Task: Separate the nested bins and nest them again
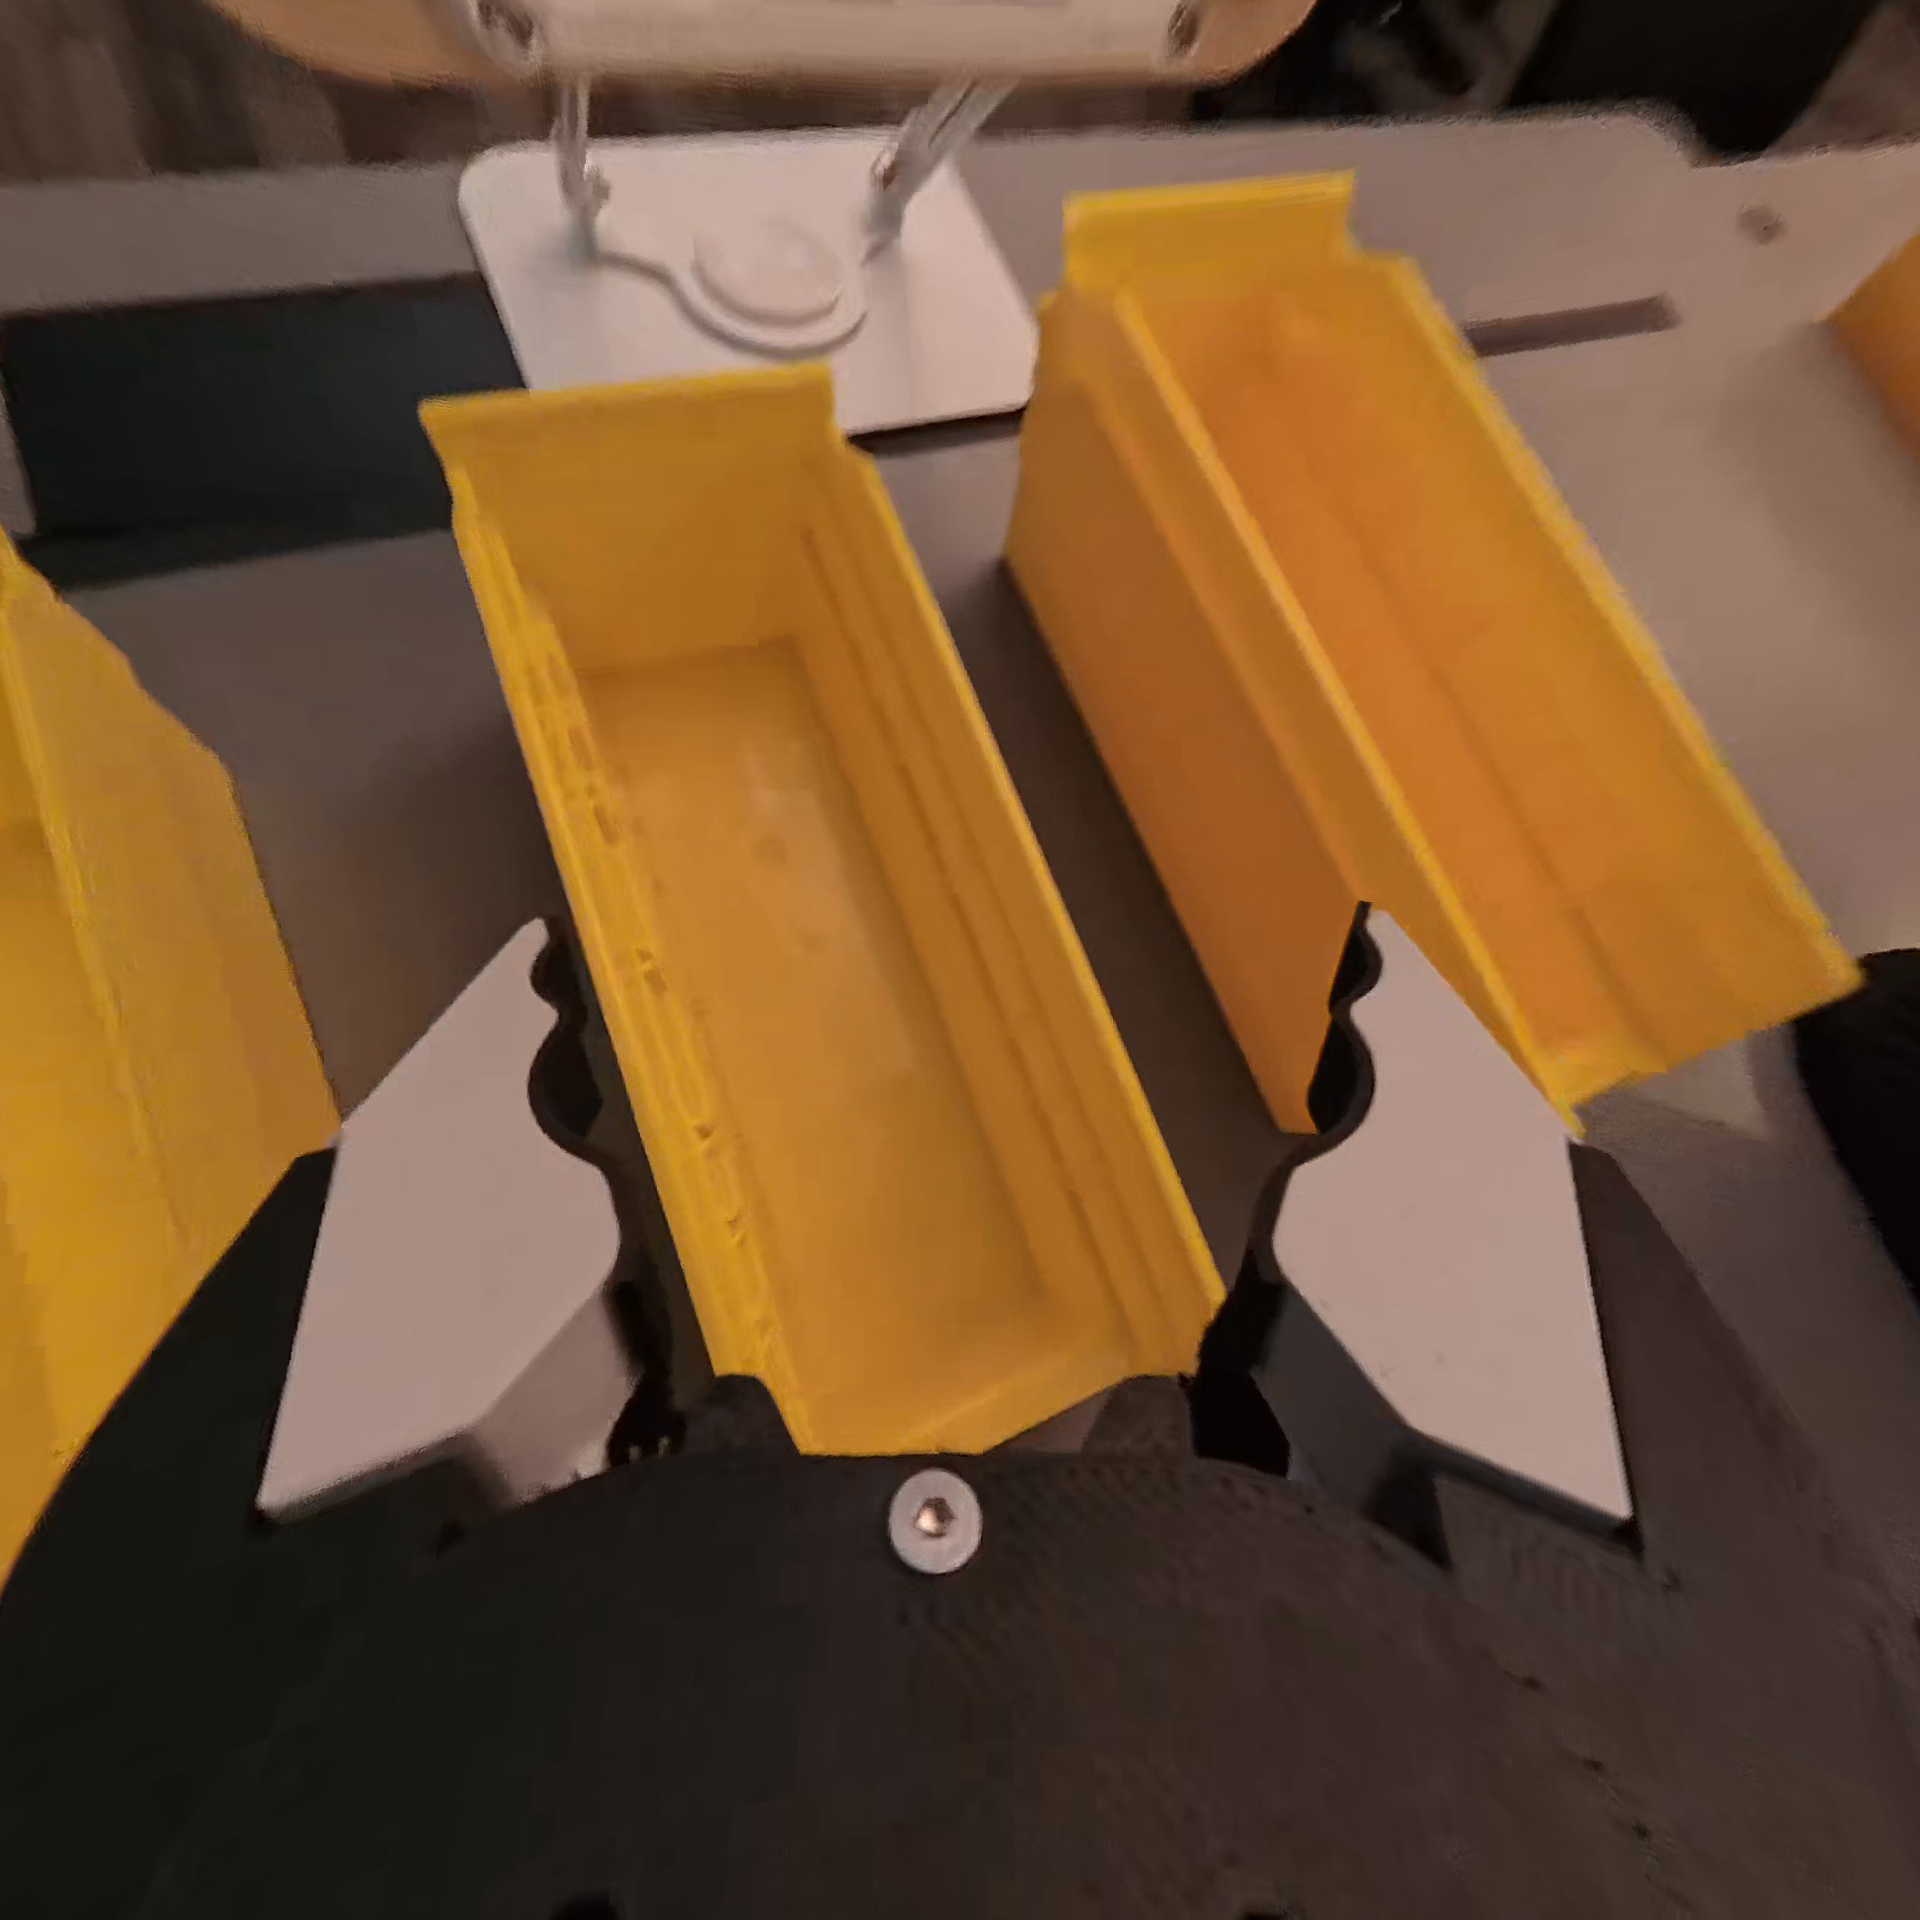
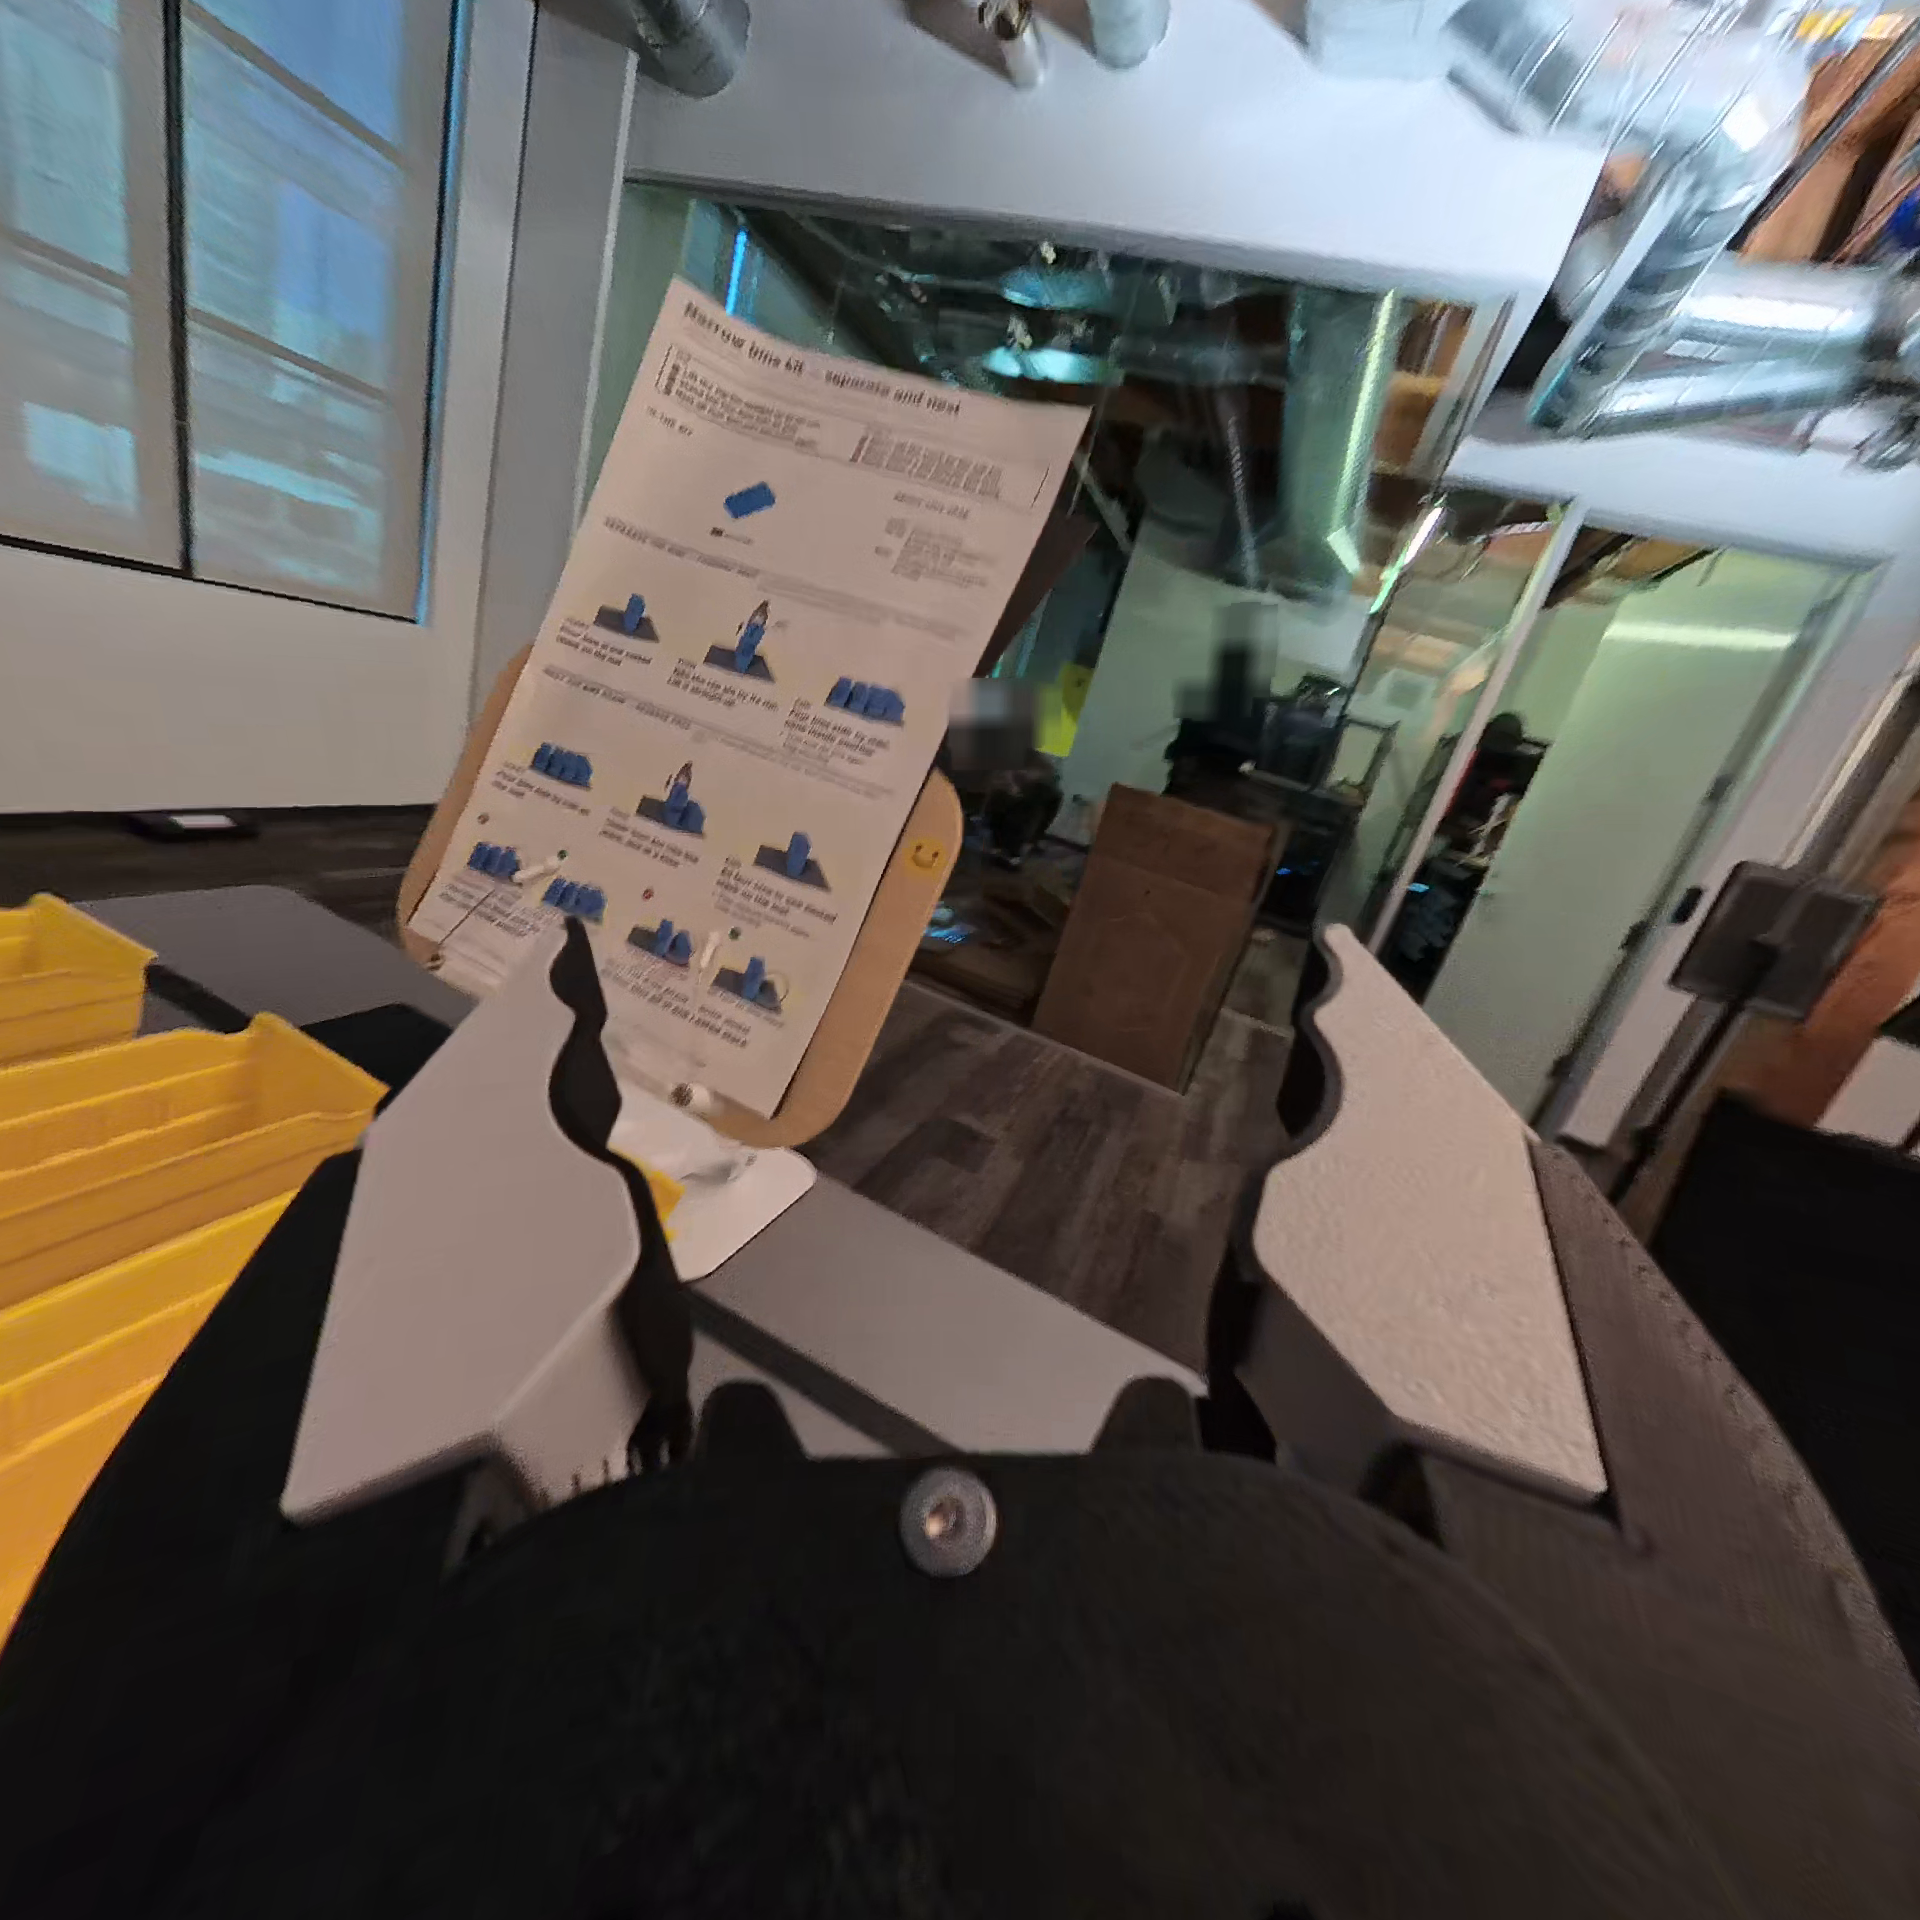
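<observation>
In the left wrist view a yellow bin [image 1: 831,935] stands open side up on the grey table [image 1: 364,727], lengthwise between my left gripper's [image 1: 951,925] fingers. The jaws are wide. The left pad [image 1: 561,1039] is close to the bin's wall. Bare table shows between the bin and the right pad [image 1: 1340,1039], so the bin is not clamped. A second yellow bin [image 1: 1403,623] stands apart to its right, and a third [image 1: 104,883] to its left. My right gripper [image 2: 953,935] is open and empty, raised off the table. Yellow bins [image 2: 156,1143] lie to its left.
A white stand base [image 1: 727,281] sits behind the bins and carries a board with an instruction sheet [image 2: 769,665]. A further yellow bin edge [image 1: 1881,343] shows at the far right. A black mat [image 1: 208,416] lies at the back left. A dark shape [image 1: 1870,1091] is at the right edge.
</observation>
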Action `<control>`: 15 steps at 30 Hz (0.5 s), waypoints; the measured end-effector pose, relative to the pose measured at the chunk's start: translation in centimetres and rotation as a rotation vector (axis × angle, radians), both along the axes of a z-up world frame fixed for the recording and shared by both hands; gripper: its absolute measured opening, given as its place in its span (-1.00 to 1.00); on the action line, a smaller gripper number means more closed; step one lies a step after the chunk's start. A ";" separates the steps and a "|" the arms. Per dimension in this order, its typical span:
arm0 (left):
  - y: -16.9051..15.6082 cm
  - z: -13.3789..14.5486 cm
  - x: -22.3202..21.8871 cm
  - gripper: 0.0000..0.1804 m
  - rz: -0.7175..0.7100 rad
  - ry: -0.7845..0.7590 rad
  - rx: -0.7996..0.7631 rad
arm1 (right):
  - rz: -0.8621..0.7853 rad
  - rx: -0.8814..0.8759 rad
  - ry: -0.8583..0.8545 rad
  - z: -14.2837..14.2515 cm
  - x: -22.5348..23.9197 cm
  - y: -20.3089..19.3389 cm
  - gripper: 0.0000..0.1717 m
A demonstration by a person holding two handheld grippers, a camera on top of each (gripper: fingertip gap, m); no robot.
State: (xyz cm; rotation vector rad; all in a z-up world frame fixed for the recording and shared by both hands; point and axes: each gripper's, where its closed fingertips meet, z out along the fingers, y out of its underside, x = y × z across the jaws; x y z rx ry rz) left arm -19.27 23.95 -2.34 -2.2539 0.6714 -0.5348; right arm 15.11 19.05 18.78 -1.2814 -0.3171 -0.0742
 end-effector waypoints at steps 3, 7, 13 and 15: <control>1.2 -1.7 -0.6 0.66 0.072 0.176 -0.006 | 0.015 -0.007 -0.001 -1.8 0.7 1.3 0.48; 1.9 -3.1 -0.2 0.68 0.120 0.256 -0.116 | 0.029 -0.122 0.013 -3.8 1.3 2.5 0.48; 2.3 -5.6 -0.5 0.69 0.175 0.393 -0.221 | 0.007 -0.225 0.068 -4.7 4.4 2.2 0.48; 2.2 -6.4 -0.8 0.69 0.195 0.417 -0.252 | 0.019 -0.282 0.126 -5.3 6.2 1.8 0.48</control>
